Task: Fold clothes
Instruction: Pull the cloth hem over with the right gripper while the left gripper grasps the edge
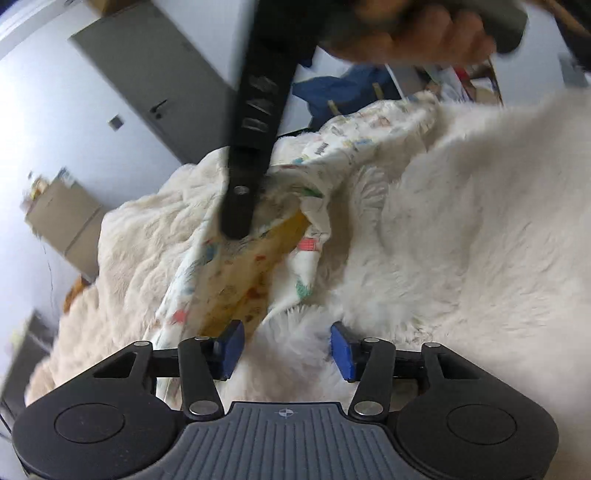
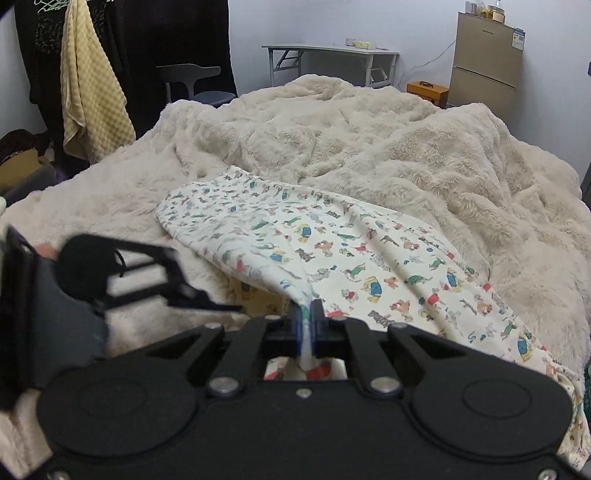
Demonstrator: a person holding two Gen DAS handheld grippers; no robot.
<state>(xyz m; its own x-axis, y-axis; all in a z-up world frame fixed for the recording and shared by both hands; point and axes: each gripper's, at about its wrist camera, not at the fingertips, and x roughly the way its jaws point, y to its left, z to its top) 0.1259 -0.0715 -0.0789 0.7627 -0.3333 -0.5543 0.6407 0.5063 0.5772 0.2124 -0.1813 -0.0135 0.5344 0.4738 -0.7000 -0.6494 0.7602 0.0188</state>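
A white garment (image 2: 332, 251) printed with small coloured animals lies spread on a cream fluffy blanket (image 2: 369, 140). My right gripper (image 2: 306, 317) is shut on a pinched-up edge of this garment, which rises in a ridge to the blue pads. In the left wrist view the same garment (image 1: 236, 280) shows a yellowish inner side, and a black finger (image 1: 243, 177) of the right gripper reaches down onto its fold. My left gripper (image 1: 287, 349) stands open over the blanket (image 1: 461, 240). The garment's edge lies beside its left pad and nothing is pinched.
A tan fridge (image 2: 484, 59), a grey folding table (image 2: 332, 51) and a chair (image 2: 192, 81) stand behind the bed. A yellow towel (image 2: 92, 92) hangs among dark clothes at left. A person's hand (image 1: 424, 33) holds the right tool. A grey door (image 1: 155, 81) is at far left.
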